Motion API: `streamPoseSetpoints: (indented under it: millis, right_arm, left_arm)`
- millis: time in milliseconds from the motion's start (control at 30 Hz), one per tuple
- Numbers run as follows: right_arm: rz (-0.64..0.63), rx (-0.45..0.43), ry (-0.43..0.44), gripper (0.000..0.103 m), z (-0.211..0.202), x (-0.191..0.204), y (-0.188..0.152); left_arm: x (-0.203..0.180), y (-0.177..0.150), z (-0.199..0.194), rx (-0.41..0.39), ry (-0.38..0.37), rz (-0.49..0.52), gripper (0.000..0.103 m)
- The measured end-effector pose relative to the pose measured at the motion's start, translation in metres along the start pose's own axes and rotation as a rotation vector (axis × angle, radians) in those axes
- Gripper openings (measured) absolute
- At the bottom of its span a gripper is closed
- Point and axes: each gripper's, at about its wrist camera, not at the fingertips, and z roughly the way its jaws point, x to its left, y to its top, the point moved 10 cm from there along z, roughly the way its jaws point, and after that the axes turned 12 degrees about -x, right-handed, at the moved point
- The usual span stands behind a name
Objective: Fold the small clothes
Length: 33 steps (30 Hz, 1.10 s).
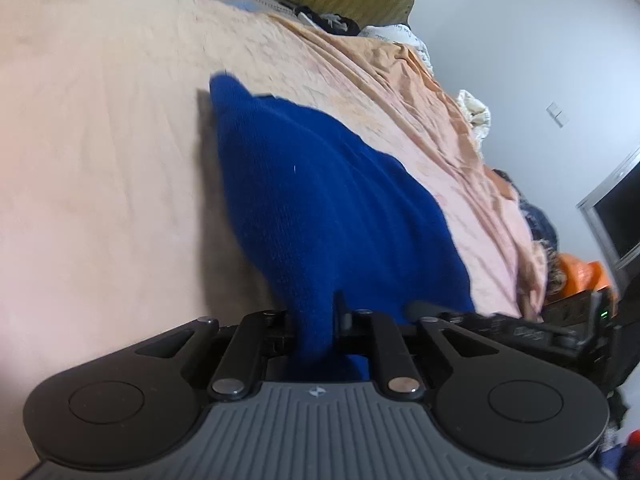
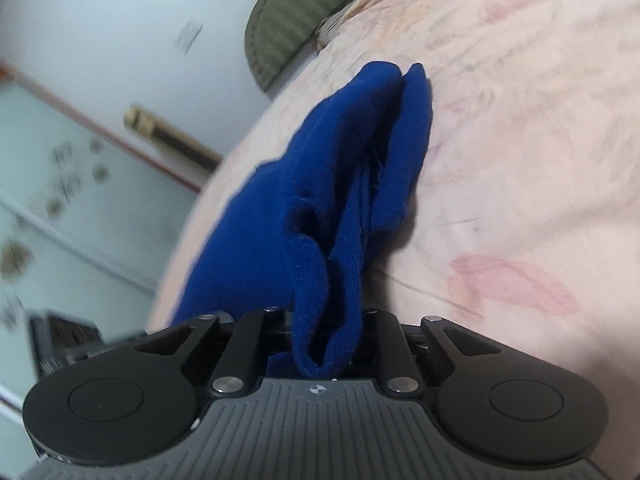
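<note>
we see the left gripper [image 1: 316, 330] and right gripper [image 2: 326, 338] both clamped on the blue knit garment [image 1: 320, 200], seemingly lifted, stretching lengthwise away over the peach bedsheet [image 1: 100, 160].

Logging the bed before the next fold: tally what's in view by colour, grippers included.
Blue knit garment: 1
Peach bedsheet: 1
Olive ribbed cushion: 1
Black grippers, left gripper and right gripper, both clamped on the garment: 2
Total: 5
</note>
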Motion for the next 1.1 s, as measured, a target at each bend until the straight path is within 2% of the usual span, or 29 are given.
streamPoseSetpoints:
  millis: [33, 67, 100, 167, 200, 300, 333, 400, 433, 467, 533, 600, 633, 667, 700, 767, 867, 967, 1033, 1100]
  right_arm:
    - [-0.016, -0.013, -0.011, 0.040, -0.002, -0.002, 0.008]
    - [-0.024, -0.036, -0.028, 0.055, -0.004, -0.005, 0.019]
    - [-0.029, -0.059, -0.040, 0.068, -0.003, -0.008, 0.030]
    - [-0.048, -0.067, -0.034, 0.077, 0.007, -0.012, 0.048]
    - [-0.050, -0.062, -0.040, 0.077, 0.017, -0.015, 0.055]
    - [-0.029, -0.040, -0.010, 0.073, 0.050, -0.020, 0.074]
    - [-0.025, -0.037, -0.004, 0.072, 0.059, -0.021, 0.079]
    - [-0.012, -0.034, 0.012, 0.070, 0.080, -0.023, 0.090]
    - [0.003, -0.033, 0.024, 0.070, 0.089, -0.024, 0.095]
    - [0.021, -0.034, 0.036, 0.070, 0.098, -0.026, 0.101]
    - [0.044, -0.036, 0.057, 0.069, 0.115, -0.026, 0.110]
    - [0.034, -0.019, 0.070, 0.058, 0.127, -0.025, 0.113]
    - [0.013, -0.006, 0.067, 0.053, 0.134, -0.024, 0.114]
    - [-0.008, 0.009, 0.054, 0.033, 0.140, -0.023, 0.113]
    - [-0.028, 0.020, 0.038, 0.025, 0.144, -0.023, 0.112]
    - [-0.080, 0.007, 0.038, 0.023, 0.145, -0.017, 0.113]
    - [-0.161, -0.032, 0.061, 0.021, 0.139, -0.003, 0.118]
    - [-0.199, -0.081, 0.082, 0.020, 0.143, 0.009, 0.130]
    - [-0.191, -0.087, 0.029, 0.021, 0.156, 0.002, 0.138]
    - [-0.200, -0.065, -0.060, 0.030, 0.167, -0.011, 0.139]
  left_arm:
    - [0.003, 0.006, 0.000, -0.005, 0.006, 0.007, 0.022]
    - [0.007, 0.015, 0.002, -0.011, 0.012, 0.004, 0.032]
    - [0.009, 0.024, 0.005, -0.008, 0.007, -0.009, 0.038]
    - [0.013, 0.037, 0.012, 0.006, -0.021, -0.037, 0.050]
    - [0.015, 0.043, 0.019, 0.008, -0.026, -0.036, 0.056]
    - [0.026, 0.067, 0.039, -0.048, 0.028, -0.029, 0.057]
    - [0.027, 0.072, 0.042, -0.050, 0.007, -0.057, 0.059]
    - [0.030, 0.082, 0.048, -0.049, -0.044, -0.143, 0.078]
    - [0.032, 0.087, 0.053, -0.048, -0.065, -0.174, 0.083]
    - [0.035, 0.094, 0.058, -0.055, -0.073, -0.194, 0.086]
    - [0.049, 0.109, 0.075, -0.095, -0.026, -0.242, 0.086]
    - [0.060, 0.116, 0.095, -0.086, -0.044, -0.316, 0.085]
    - [0.065, 0.117, 0.103, -0.078, -0.047, -0.355, 0.081]
    - [0.069, 0.116, 0.111, -0.067, -0.046, -0.392, 0.053]
    - [0.069, 0.114, 0.118, -0.046, -0.050, -0.395, 0.028]
    - [0.065, 0.111, 0.120, -0.041, -0.024, -0.312, 0.014]
    - [0.051, 0.117, 0.107, -0.107, -0.005, -0.156, 0.011]
    - [0.044, 0.139, 0.100, -0.169, -0.008, -0.110, 0.011]
    - [0.042, 0.146, 0.111, -0.146, 0.028, -0.045, 0.011]
    - [0.036, 0.143, 0.119, -0.115, 0.135, 0.102, 0.012]
